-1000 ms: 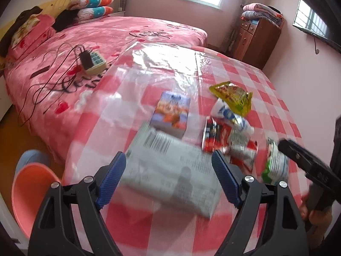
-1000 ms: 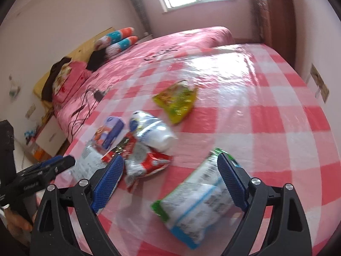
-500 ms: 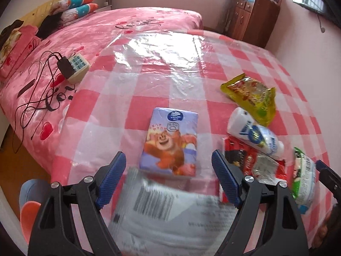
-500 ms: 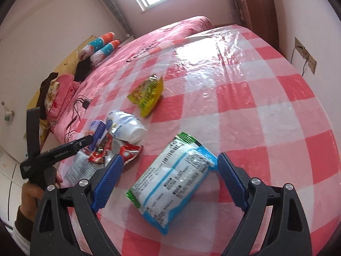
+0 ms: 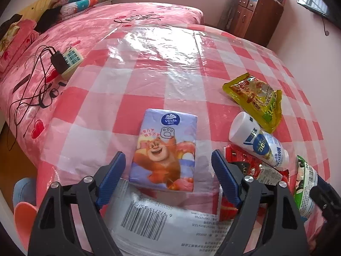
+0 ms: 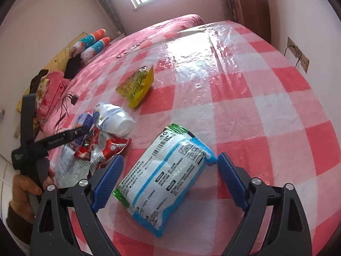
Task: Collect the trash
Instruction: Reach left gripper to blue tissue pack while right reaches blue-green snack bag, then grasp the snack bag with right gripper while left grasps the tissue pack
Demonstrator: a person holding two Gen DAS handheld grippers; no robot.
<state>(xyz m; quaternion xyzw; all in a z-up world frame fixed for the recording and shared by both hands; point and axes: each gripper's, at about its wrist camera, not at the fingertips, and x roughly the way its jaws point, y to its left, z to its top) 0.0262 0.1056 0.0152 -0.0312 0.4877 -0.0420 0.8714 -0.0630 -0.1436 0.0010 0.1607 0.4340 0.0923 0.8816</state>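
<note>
Trash lies on a red-and-white checked table (image 5: 149,68). My left gripper (image 5: 168,177) is open, its fingers either side of the near end of a purple tissue pack with a bear (image 5: 165,147), above a white barcode wrapper (image 5: 162,219). Right of it lie a white bottle (image 5: 257,140), a red wrapper (image 5: 251,168) and a yellow snack bag (image 5: 255,96). My right gripper (image 6: 168,181) is open around a blue-and-white packet (image 6: 168,175), also in the left wrist view (image 5: 305,189). The left gripper also shows in the right wrist view (image 6: 81,131).
A pink bed (image 5: 85,32) adjoins the table's far and left sides, with a power strip and cables (image 5: 66,60) on it. A wooden cabinet (image 5: 255,15) stands at the back right. An orange bin (image 5: 23,217) sits on the floor at the lower left.
My left gripper moved forward over the barcode wrapper toward the tissue pack. My right gripper advanced and now straddles the blue-and-white packet. Both stayed open.
</note>
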